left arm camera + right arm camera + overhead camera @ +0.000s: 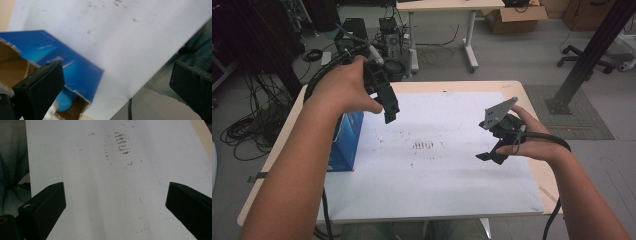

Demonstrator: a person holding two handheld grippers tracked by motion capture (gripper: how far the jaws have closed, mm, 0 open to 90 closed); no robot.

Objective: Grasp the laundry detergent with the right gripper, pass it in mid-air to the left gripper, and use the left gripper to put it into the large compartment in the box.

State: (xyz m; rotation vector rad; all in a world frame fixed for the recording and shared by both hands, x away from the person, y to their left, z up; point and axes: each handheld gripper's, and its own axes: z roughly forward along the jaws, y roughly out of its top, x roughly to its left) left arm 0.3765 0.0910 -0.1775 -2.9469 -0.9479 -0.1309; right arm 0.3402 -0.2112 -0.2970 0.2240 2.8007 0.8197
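Left gripper [390,111] hovers with jaws spread wide and empty, just above and beside the blue box [346,141], which stands open-topped at the table's [532,172] left edge. I keep the right gripper [493,152] likewise spread, empty, well apart across the white sheet [437,170]; my left hand is nearer.

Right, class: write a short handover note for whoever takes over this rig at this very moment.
Left gripper: open, holding nothing, raised above the white sheet, just right of the blue box.
Right gripper: open, holding nothing, over the sheet's right part.
Blue box: at the sheet's left edge, its top torn open; a blue object lies inside, too unclear to name.
Done: nothing lies outside the box.
Left: probably reach in with the left gripper and lift the contents out.
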